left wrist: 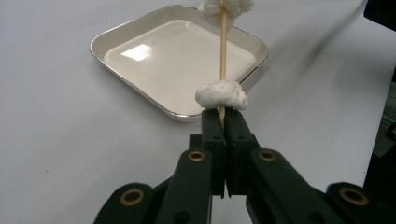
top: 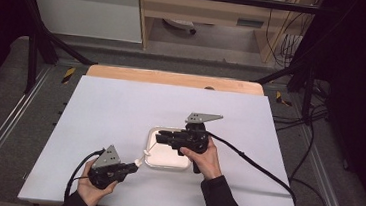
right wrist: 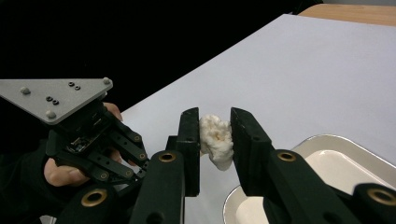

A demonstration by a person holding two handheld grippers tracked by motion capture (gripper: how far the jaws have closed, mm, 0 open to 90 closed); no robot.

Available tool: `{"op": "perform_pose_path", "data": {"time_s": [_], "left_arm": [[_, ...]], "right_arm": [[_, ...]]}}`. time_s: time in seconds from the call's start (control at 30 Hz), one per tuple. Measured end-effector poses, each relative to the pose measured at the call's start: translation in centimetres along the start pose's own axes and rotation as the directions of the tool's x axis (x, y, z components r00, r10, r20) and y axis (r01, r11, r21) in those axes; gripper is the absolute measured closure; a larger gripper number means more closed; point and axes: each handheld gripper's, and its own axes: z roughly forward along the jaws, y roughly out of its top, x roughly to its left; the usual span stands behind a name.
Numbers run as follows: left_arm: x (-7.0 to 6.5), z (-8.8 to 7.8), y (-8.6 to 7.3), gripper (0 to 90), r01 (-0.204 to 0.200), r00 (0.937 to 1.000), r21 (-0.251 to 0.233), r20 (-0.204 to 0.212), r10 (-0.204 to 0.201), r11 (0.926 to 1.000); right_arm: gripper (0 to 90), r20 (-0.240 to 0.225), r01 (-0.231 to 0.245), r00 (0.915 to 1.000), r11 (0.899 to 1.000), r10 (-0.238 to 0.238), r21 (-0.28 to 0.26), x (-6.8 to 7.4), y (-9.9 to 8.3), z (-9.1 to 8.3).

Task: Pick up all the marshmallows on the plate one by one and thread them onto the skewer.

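A white sheet (top: 118, 127) covers nearly the whole table, and a strip of bare wood (top: 173, 78) stays visible along the far edge. Behind the table a black metal frame (top: 41, 40) stands with slanted legs at the left and the right far corners. Further back there is a white cabinet (top: 86, 9) at the left and a wooden shelf unit (top: 204, 9) beside it. Loose black cables (top: 314, 129) lie on the grey floor (top: 0, 102) next to the right edge of the table.
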Motion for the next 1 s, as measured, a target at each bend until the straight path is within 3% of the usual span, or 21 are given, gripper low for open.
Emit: {"op": "perform_pose_path", "data": {"time_s": [0.4,0.47,0.63,1.0], "left_arm": [[-0.1,0.2,-0.1,88.6,0.006,1.0000,0.008,0.001,-0.006,1.0000],[-0.2,0.2,-0.1,88.6,0.012,0.9998,-0.012,0.014,-0.012,0.9999],[-0.3,0.3,0.1,88.6,0.005,0.9999,-0.006,0.009,-0.005,1.0000],[-0.3,0.4,0.0,88.6,0.010,0.9999,-0.005,0.003,-0.010,0.9999]], "right_arm": [[76.4,-0.011,0.001,0.9999,1.000,-0.002,-0.016,0.4,-0.8,0.6],[76.6,-0.015,0.000,0.9999,1.000,0.000,-0.016,0.5,-0.9,0.7],[76.3,-0.042,-0.010,0.9991,1.000,0.011,0.027,0.5,-1.9,1.7],[74.9,-0.033,-0.005,0.9994,1.000,0.006,0.028,0.5,-2.2,2.0]]}}
